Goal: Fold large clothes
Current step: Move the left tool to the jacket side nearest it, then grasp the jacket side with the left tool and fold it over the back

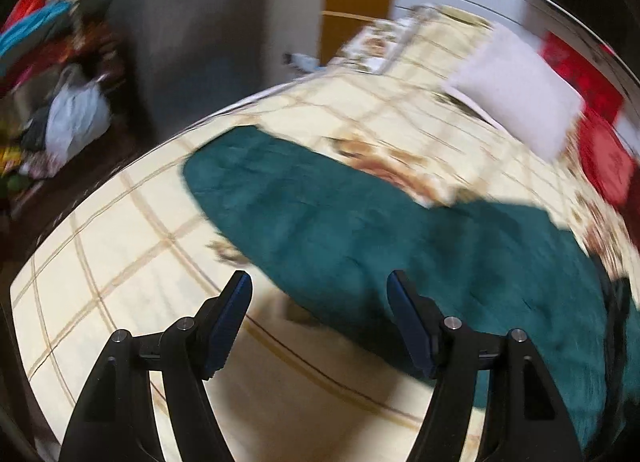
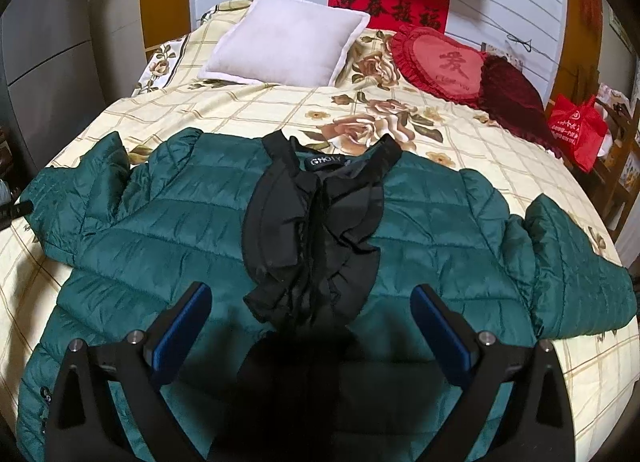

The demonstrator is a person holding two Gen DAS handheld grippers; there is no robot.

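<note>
Jacket, green quilted, black collar at 12 o'clock: spread flat on bed, sleeves at 9 and 3 o'clock. Left tool: wide open, empty, at jacket's edge. Right tool: wide open, empty, above jacket's front.
</note>
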